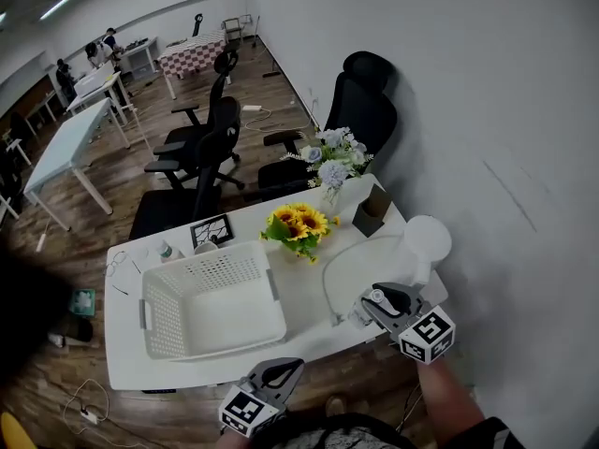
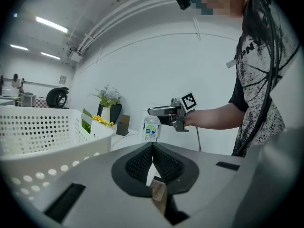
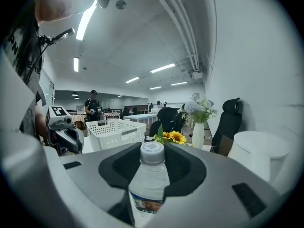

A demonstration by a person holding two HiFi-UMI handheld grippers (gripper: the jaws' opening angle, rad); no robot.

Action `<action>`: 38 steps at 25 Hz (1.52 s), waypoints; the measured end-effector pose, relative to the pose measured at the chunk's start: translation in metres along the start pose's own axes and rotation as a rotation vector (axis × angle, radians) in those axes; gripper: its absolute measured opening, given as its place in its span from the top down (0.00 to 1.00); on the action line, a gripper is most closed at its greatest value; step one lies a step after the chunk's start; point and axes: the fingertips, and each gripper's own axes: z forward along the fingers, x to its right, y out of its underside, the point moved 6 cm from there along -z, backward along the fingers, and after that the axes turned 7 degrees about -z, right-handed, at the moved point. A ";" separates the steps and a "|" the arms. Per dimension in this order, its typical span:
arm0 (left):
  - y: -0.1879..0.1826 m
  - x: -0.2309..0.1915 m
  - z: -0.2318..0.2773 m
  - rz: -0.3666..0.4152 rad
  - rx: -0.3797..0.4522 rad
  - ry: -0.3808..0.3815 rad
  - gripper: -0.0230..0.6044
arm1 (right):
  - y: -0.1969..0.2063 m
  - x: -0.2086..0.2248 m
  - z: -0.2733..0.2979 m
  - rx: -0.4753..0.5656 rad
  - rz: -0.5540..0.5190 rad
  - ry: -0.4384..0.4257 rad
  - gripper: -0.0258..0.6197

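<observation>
**Right claw clamping a water bottle at the table's near right corner**

The right gripper [image 3: 153, 161] is gripping a clear water bottle [image 3: 148, 186], with its two dark pads pressing on the bottle just below the white cap. The bottle is standing upright in the claw and its label is showing low on the body. From the left gripper view, the bottle is hanging under the right claw at the near right corner of the white table [image 1: 309, 293]. No view is showing whether its base is touching the top.

The left gripper [image 2: 153, 148] is holding nothing, and its jaws are meeting at the tips. It is hovering just off the table's near edge, in front of the white laundry basket [image 1: 211, 255], well apart from the bottle.

The basket is sitting on the near left part of the table. A bunch of sunflowers [image 1: 299, 223] is lying just beyond its far right corner. A vase of pale flowers [image 1: 332, 162] is standing at the far edge, and a brown box [image 1: 372, 215] is leaning beside it. A white round container [image 1: 426, 241] is standing at the right edge, near the right claw. A grey cable [image 1: 328, 279] is curving across the top between the basket and the container. Black office chairs [image 1: 201, 157] are standing beyond the far edge.
</observation>
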 end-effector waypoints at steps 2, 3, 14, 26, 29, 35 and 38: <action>0.003 0.000 0.001 -0.011 -0.006 -0.024 0.95 | 0.015 0.004 0.004 -0.017 0.012 0.000 0.71; 0.005 0.000 0.001 -0.017 -0.010 -0.036 0.95 | 0.022 0.005 0.005 -0.028 0.016 0.001 0.71; 0.013 0.009 0.009 -0.042 -0.036 -0.114 0.95 | 0.058 0.017 0.020 -0.048 0.021 -0.024 0.71; 0.010 0.016 0.018 -0.017 -0.037 -0.117 0.95 | 0.061 0.012 0.020 -0.025 0.010 -0.018 0.71; 0.007 0.018 0.018 -0.009 -0.033 -0.115 0.95 | 0.061 0.012 0.020 -0.039 0.008 -0.020 0.71; 0.003 0.023 0.019 -0.003 -0.015 -0.104 0.95 | 0.057 0.010 0.019 -0.069 0.009 -0.027 0.67; -0.002 0.024 0.020 0.021 -0.009 -0.098 0.95 | 0.050 0.009 0.015 -0.060 0.003 -0.018 0.65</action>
